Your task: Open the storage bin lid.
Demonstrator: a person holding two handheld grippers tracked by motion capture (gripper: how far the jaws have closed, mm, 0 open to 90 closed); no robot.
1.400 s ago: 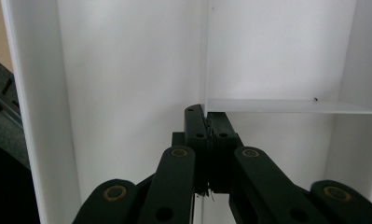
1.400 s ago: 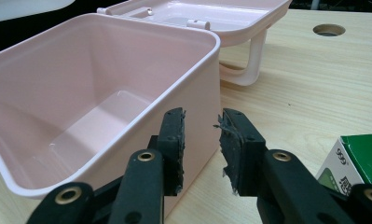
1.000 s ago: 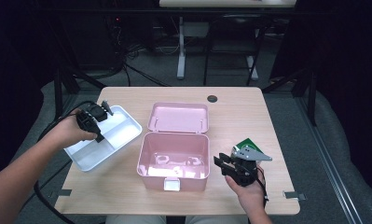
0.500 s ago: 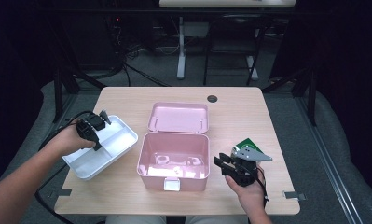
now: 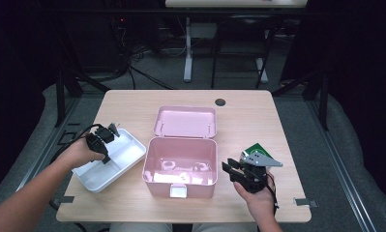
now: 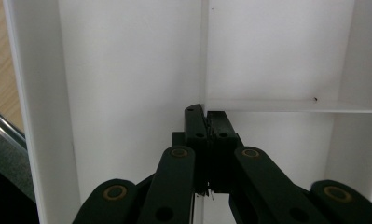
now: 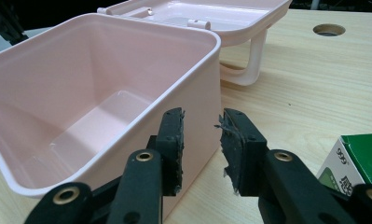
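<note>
The pink box [image 5: 181, 166] stands open near the middle of the worktop [image 5: 287, 130], its lid [image 5: 185, 122] folded back flat behind it; its front latch faces the person, and what lies on its floor is hard to make out from above because of glare. To the left of the pink box lies the white tray [image 5: 125, 157], set at a slant, its near corner partly covered by the person's left hand; the left hand-held gripper [image 5: 106, 133] rests in it, and in the left gripper view its jaws are clenched together on a thin divider wall [image 6: 204, 56] of the tray [image 6: 118, 70], though the pad contact itself is hidden behind the black links. To the right of the pink box the right hand-held gripper [image 5: 236, 170] hovers just beside the box's front right corner; its jaws stand released with a gap, nothing between them; a green carton [image 7: 361, 161] sits just behind it, cut off by the frame edge, its print too small to read.
</note>
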